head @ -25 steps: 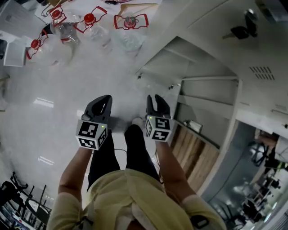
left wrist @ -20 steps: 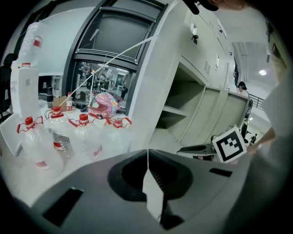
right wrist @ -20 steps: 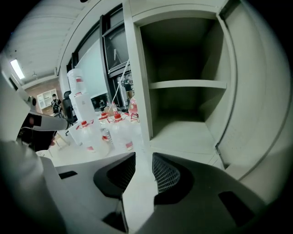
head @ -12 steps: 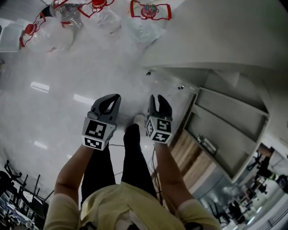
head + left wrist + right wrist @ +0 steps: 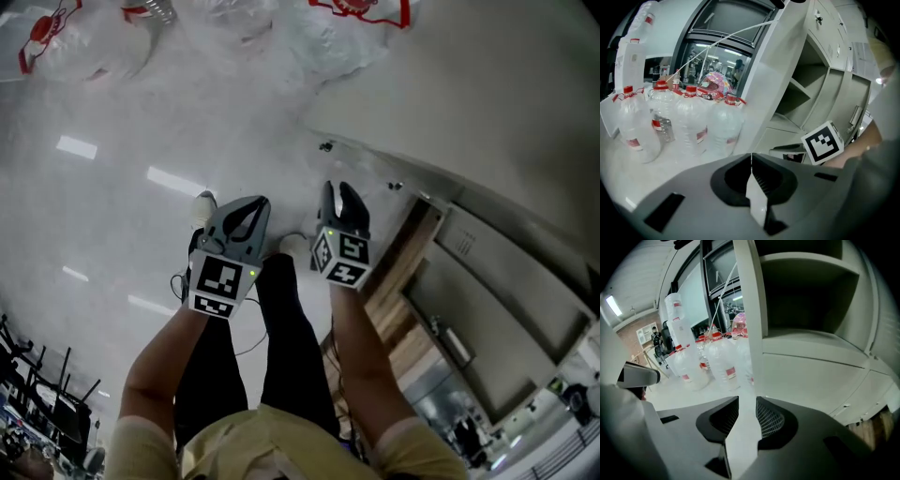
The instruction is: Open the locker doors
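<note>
Clear plastic water bottles with red caps [image 5: 689, 122] stand far left on the glossy white floor [image 5: 112, 187] — clutter, not part of the task. The left gripper [image 5: 251, 204] hangs low in front of the person's black-trousered legs [image 5: 281, 328], pointing down. Its own view shows the jaws pressed tip to tip with nothing in them. The right gripper [image 5: 339, 192] is just beside it, jaws parted by a narrow gap with only floor showing through, so it is empty.

The pale grey metal lockers [image 5: 506, 309] sit to the right with several doors swung out; neither tool touches them. My read: both are held low because a bottom door is the next target, not yet reached.

- **Head view only:** both grippers side by side.
- **Left gripper view only:** shelved open compartments [image 5: 806, 89] and the right tool's black-and-white marker cube [image 5: 822, 143].
- **Right gripper view only:** a white vertical edge [image 5: 750, 310] close ahead — likely a door seen edge-on — and a flat lower panel [image 5: 811, 376] that looks shut.
</note>
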Tool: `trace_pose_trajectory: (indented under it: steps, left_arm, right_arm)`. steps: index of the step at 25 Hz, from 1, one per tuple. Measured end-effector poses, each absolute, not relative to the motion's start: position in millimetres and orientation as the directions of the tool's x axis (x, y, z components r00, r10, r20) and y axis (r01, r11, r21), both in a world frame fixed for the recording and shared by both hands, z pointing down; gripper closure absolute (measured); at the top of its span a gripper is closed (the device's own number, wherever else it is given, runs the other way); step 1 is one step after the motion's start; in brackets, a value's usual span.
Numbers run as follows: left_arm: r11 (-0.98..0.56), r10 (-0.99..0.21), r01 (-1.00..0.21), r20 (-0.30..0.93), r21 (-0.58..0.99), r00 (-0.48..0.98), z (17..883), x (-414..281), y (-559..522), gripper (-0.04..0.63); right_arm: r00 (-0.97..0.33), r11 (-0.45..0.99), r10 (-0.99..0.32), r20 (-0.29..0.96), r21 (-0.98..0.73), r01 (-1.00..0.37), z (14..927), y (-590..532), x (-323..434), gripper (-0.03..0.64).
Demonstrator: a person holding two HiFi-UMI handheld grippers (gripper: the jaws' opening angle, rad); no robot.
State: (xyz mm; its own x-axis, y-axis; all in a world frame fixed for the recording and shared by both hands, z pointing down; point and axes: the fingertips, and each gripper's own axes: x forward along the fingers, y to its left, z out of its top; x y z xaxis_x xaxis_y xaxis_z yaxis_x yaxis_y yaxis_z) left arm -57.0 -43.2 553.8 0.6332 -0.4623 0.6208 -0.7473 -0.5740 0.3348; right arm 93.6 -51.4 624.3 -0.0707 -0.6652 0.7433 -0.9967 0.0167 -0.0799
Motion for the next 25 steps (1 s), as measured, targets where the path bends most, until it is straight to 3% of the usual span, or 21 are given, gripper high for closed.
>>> trace_pose_trajectory:
  steps: [25]
  left_arm:
    - [-0.561,-0.505,-0.774,0.620,0.293,0.600,687.6,-49.5,-111.9,0.586]
  right_arm:
    - [0.092,-0.208,-0.648,0.757,-0.060,-0.976,768.2,-101.6,127.8,0.505]
